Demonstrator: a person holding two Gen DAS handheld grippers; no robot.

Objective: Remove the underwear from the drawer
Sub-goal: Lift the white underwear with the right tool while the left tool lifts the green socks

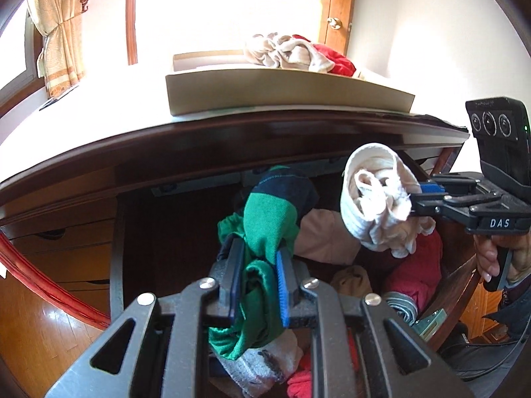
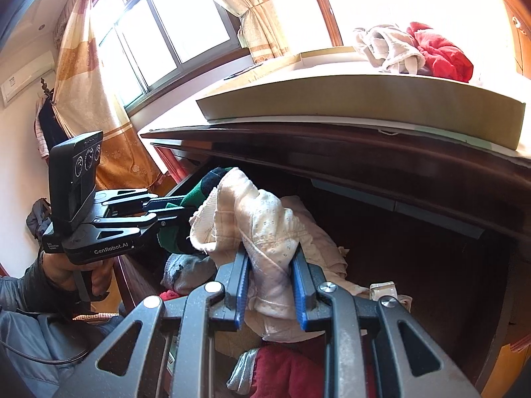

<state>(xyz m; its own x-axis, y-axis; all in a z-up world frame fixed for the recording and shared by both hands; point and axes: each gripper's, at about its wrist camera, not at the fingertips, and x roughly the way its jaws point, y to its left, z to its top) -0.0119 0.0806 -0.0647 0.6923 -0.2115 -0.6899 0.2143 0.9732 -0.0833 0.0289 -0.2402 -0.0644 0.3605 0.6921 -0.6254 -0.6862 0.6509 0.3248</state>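
Note:
My left gripper (image 1: 260, 255) is shut on green and navy underwear (image 1: 268, 219), held just above the open dark wooden drawer (image 1: 116, 238). My right gripper (image 2: 270, 255) is shut on cream white underwear (image 2: 265, 219), also lifted over the drawer. In the left wrist view the right gripper (image 1: 413, 199) shows at the right with the white underwear (image 1: 375, 195) hanging from it. In the right wrist view the left gripper (image 2: 186, 212) shows at the left with the green underwear (image 2: 195, 192).
The drawer holds more clothes: red (image 1: 418, 265), beige (image 1: 325, 235), grey (image 1: 265, 364). A shallow cardboard tray (image 1: 282, 89) sits on the dresser top, with white and red garments (image 1: 298, 53) behind it. A curtained window (image 2: 159, 39) is at the left.

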